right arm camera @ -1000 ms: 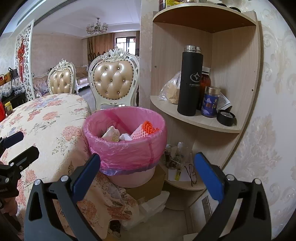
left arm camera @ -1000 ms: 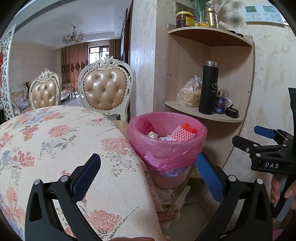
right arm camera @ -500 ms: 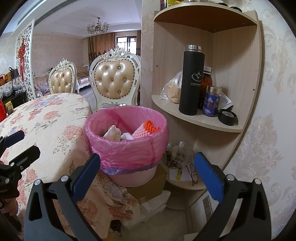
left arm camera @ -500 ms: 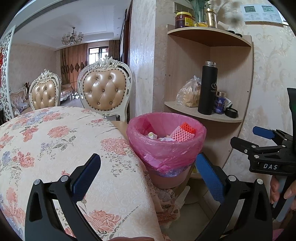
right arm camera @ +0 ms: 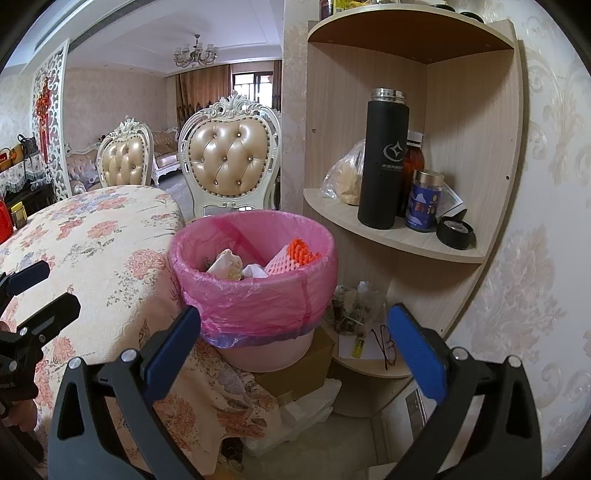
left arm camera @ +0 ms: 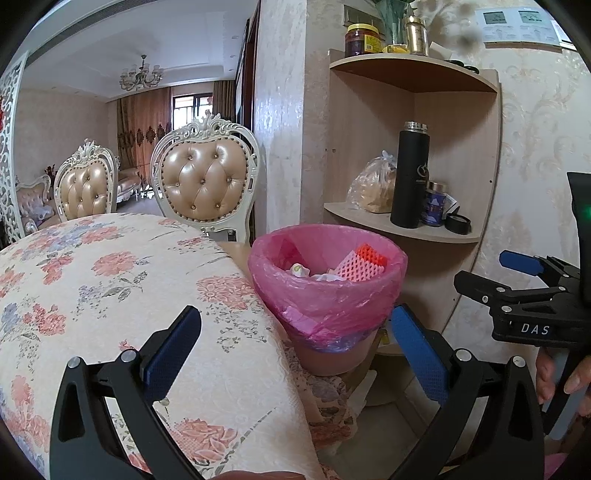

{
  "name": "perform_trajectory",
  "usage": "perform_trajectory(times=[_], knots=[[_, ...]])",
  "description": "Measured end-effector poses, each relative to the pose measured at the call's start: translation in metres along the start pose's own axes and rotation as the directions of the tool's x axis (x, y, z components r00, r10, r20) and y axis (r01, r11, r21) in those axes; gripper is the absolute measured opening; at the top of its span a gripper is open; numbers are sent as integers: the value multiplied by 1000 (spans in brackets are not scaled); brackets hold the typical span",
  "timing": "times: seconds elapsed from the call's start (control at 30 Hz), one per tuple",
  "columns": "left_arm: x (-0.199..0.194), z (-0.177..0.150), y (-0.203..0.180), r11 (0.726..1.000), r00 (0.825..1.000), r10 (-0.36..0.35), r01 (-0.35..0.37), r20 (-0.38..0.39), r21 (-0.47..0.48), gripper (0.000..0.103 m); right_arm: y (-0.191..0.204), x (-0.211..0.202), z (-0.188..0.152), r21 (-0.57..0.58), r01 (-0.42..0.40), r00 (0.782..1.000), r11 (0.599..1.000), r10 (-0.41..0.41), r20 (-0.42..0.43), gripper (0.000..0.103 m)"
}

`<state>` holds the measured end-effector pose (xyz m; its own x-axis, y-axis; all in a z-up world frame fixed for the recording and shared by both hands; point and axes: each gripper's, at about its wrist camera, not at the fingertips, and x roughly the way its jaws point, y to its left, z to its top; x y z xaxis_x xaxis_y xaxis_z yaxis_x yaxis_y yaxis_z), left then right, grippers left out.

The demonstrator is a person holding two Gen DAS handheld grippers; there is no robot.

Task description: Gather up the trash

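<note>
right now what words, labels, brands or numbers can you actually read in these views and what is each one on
"DAS": white letters on the black body of the right gripper, seen in the left wrist view.
Black flask: a white star-like logo with a line of print under it, too small to read.
Blue canister: label print blurred, unreadable.
Red-lidded jar on the top shelf: yellow label, unreadable.
Wall panels: display marks too small to read.

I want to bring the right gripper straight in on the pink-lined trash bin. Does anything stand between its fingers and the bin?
Nothing visible does. The right gripper is open and empty, and the trash bin sits directly ahead between its fingers. The flowered tablecloth lies to the bin's left and the corner shelf to its right, both off the direct line.
</note>
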<state>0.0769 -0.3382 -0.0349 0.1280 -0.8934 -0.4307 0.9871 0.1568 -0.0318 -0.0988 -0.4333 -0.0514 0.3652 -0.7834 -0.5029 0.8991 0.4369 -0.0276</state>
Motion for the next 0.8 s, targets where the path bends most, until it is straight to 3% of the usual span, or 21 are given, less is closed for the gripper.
perform_trajectory(times=[0.5,0.8], knots=[[0,-3,-1,999,999,-46,46,-29,-21,97,-1,1,-1,8,-3,1000,1000,3,-6,99],[1,-3,5,1000,1000,-4,3,-14,-29,97,-5,3,-2,23,-5,1000,1000,5,-13,99]])
